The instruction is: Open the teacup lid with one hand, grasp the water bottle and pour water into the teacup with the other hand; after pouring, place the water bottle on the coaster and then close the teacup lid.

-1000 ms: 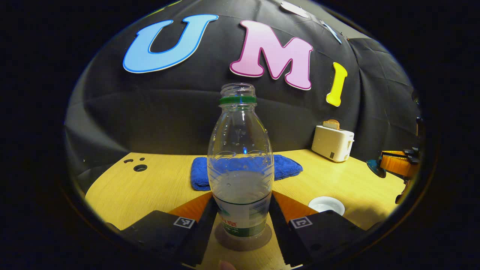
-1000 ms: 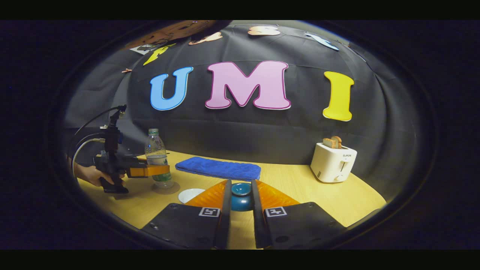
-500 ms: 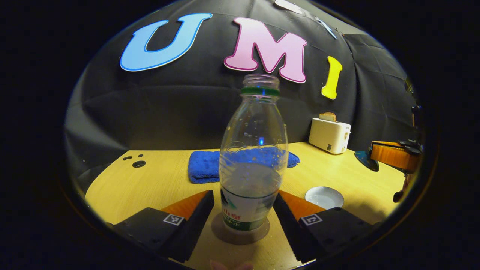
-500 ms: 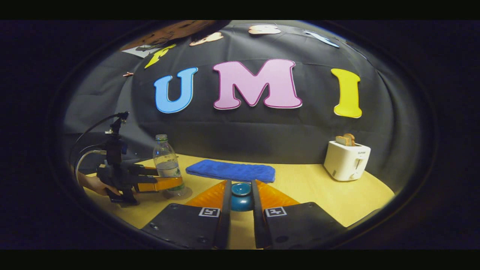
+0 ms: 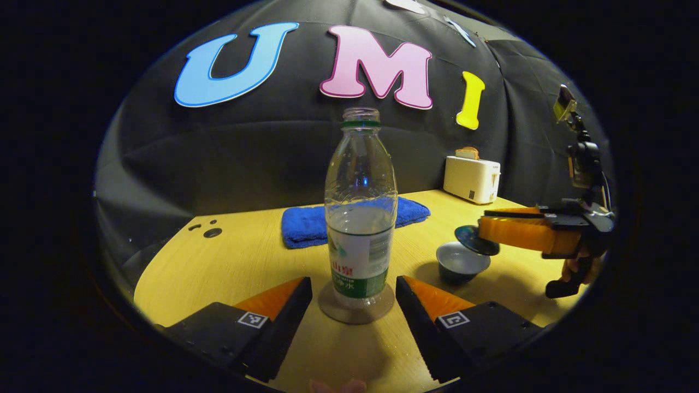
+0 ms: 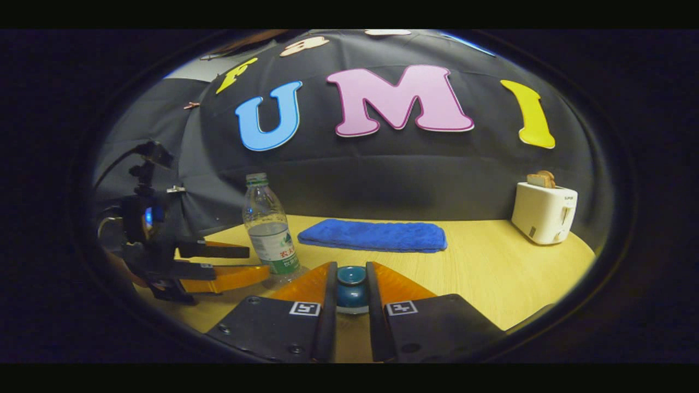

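Note:
The water bottle (image 5: 360, 218), uncapped and partly full, stands upright on a round coaster (image 5: 356, 308). My left gripper (image 5: 354, 286) is open, its fingers a little short of the bottle on either side. To the right sits the dark teacup (image 5: 458, 263), uncovered. Just above its right rim my right gripper (image 5: 483, 237) holds the teacup lid (image 5: 468, 240) tilted. In the right gripper view the right gripper (image 6: 350, 292) is shut on the lid's teal knob (image 6: 350, 284). The bottle (image 6: 267, 224) and the open left gripper (image 6: 258, 261) are at the left.
A folded blue towel (image 5: 306, 225) lies behind the bottle. A white toaster (image 5: 472, 177) with bread in it stands at the back right of the wooden table (image 5: 246, 267). Small holes (image 5: 212, 232) mark the table's far left.
My left gripper has let go of the bottle and drawn back; the bottle stays on the coaster. My right gripper has carried the lid leftward, close above the teacup.

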{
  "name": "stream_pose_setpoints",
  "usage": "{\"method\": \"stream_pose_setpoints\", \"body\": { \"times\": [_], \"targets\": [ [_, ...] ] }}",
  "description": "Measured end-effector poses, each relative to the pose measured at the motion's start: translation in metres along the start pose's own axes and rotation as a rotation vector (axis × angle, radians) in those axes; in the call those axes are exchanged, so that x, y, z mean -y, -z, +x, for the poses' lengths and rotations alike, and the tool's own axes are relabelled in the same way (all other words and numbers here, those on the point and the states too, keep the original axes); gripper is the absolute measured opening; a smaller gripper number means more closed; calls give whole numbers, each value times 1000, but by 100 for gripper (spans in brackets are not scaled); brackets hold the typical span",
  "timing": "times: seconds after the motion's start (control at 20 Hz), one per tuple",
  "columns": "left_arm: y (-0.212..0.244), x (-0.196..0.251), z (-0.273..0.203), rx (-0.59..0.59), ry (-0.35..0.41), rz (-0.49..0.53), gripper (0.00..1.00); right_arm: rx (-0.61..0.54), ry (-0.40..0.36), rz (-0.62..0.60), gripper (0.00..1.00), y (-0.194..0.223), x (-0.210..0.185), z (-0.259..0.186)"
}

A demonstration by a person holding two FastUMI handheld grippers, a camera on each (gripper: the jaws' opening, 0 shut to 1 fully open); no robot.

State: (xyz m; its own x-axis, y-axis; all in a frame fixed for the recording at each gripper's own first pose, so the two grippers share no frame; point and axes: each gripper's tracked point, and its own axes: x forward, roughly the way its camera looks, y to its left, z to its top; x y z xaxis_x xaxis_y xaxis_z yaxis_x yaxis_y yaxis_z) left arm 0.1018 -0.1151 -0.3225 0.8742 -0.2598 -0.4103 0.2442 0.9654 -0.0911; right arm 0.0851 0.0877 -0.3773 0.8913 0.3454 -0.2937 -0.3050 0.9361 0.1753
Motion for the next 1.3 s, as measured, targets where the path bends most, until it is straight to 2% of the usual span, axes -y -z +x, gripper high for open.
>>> {"method": "stream_pose_setpoints", "body": {
  "times": [0.4,0.45,0.5,0.6,0.7,0.8,0.85,0.9,0.95,1.0,1.05,1.15,1.25,1.3],
  "targets": [
    [4,1,-35,12,-31,-32,96,-61,7,-25,29,24,2,12],
    [3,2,-37,16,-32,-33,96,-62,7,-32,34,25,2,13],
    [2,0,-37,18,-35,-34,96,-66,8,-37,34,27,2,14],
    [1,-2,-37,20,-35,-38,96,-64,13,-48,34,27,2,16],
    [-2,-4,-39,23,-36,-39,96,-63,13,-52,24,27,2,17],
    [-3,-10,-40,24,-46,-37,97,-69,16,-53,36,28,4,16],
    [-5,-11,-42,27,-51,-38,97,-72,23,-54,31,28,5,17],
    [-7,-13,-43,26,-58,-36,97,-80,26,-53,33,28,6,16],
    [-10,-15,-45,26,-68,-38,96,-86,27,-51,51,28,6,14],
    [-11,-17,-48,26,-78,-42,96,-84,34,-50,56,24,7,11],
    [-13,-19,-52,26,-88,-51,96,-68,40,-46,72,14,7,6],
    [-24,-21,-60,35,-114,-69,97,-23,62,-57,84,-10,5,-8],
    [-39,-17,-68,44,-135,-78,96,-14,92,-80,93,-30,5,-24],
    [-48,-16,-73,49,-144,-80,96,-12,103,-82,90,-42,4,-33]
  ]
}}
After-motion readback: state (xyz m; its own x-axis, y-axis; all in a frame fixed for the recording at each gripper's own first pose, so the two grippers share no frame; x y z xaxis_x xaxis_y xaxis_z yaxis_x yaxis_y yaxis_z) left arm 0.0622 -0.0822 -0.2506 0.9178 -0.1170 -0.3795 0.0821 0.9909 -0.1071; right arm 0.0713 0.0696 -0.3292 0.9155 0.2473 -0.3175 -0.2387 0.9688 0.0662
